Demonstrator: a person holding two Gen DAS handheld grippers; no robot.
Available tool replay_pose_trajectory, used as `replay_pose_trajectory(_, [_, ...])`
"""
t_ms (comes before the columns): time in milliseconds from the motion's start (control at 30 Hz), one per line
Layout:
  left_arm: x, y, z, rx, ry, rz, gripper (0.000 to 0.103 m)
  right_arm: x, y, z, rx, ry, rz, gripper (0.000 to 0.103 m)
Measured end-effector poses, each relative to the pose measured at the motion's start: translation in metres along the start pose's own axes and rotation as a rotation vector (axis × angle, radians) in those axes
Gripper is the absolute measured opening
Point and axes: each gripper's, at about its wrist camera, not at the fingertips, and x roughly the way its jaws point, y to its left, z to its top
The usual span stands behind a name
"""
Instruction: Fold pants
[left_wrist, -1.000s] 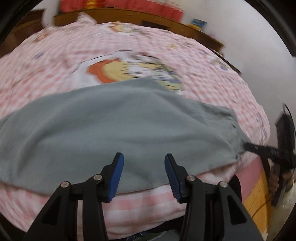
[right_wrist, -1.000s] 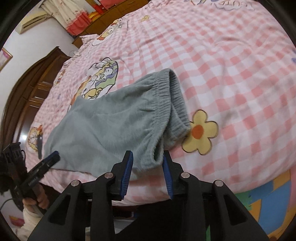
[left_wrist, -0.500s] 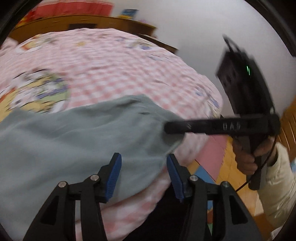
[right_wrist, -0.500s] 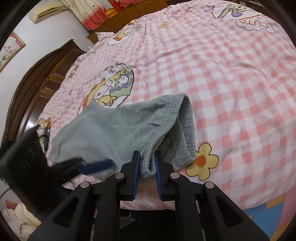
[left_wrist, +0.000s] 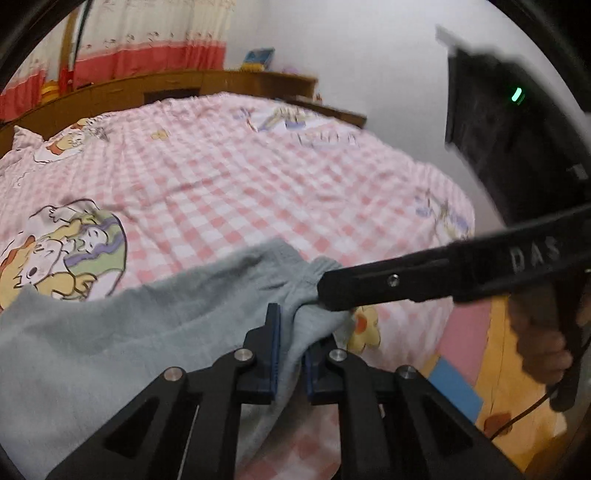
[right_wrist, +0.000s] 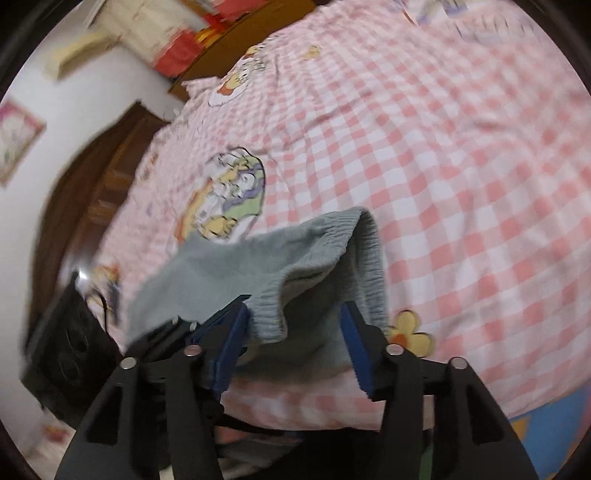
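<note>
You see a pink checked bedsheet (left_wrist: 258, 177) with cartoon prints, a wooden headboard (left_wrist: 166, 83), and red-hemmed curtains (left_wrist: 147, 48) behind.

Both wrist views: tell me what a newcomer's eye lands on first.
The crumpled grey-green fleece pants near the front edge of the pink-and-white checked cartoon bedsheet. The left gripper is closing, its blue pads pinching the waistband corner. The right gripper is opening, its blue pads standing apart with the ribbed waistband hanging between them.
</note>
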Motion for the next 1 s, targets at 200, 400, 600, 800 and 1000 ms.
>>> replay_pose_trajectory(200, [-0.021, 0.007, 0.020, -0.004, -0.082, 0.054, 0.007, -0.012, -0.009, 0.022, 0.133, -0.043, 0.114, 0.059])
replay_pose_trajectory(400, [-0.025, 0.028, 0.023, -0.094, -0.074, 0.043, 0.007, -0.013, -0.024, 0.031, 0.190, -0.015, 0.103, 0.063])
replay_pose_trajectory(600, [-0.043, 0.021, 0.028, -0.086, -0.119, 0.013, 0.007, 0.040, -0.040, 0.033, 0.383, 0.102, 0.306, 0.063])
replay_pose_trajectory(800, [-0.041, 0.012, 0.020, -0.074, -0.095, -0.003, 0.007, 0.060, -0.046, 0.055, 0.436, 0.071, 0.290, 0.063])
replay_pose_trajectory(1000, [-0.021, -0.004, 0.002, -0.047, -0.035, -0.042, 0.007, 0.074, -0.051, 0.058, 0.402, 0.162, 0.207, 0.063])
